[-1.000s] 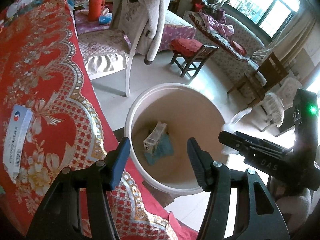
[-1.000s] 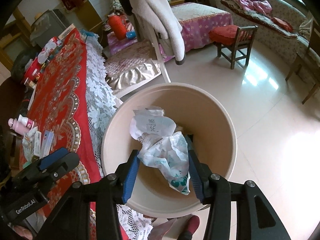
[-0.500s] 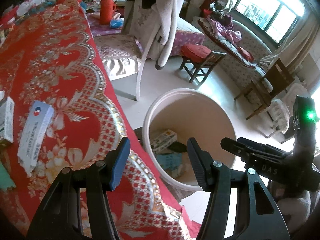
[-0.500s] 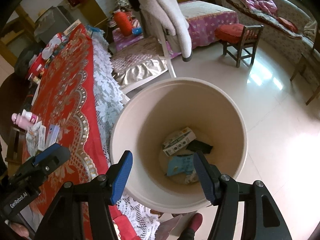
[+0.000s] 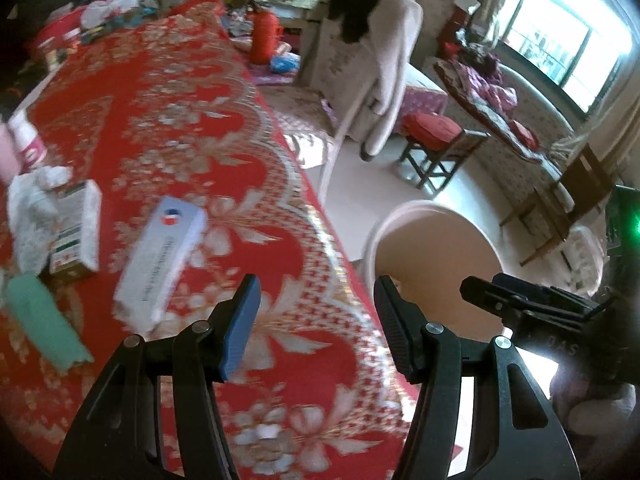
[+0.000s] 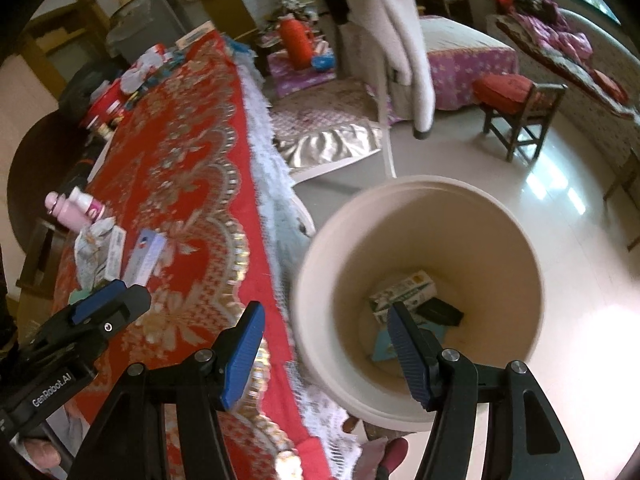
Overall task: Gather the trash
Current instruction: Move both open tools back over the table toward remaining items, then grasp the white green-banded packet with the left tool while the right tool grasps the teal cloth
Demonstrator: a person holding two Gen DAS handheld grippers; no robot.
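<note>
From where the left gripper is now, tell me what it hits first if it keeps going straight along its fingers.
Most likely the red tablecloth near the table's edge: the left gripper is open and empty above it. The white box lies off to its left, the bin to its right. Depth is uncertain.

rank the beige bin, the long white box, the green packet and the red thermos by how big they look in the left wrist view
1. beige bin
2. long white box
3. green packet
4. red thermos

The thermos stands farthest from the camera, so its small look says little about its true size.
</note>
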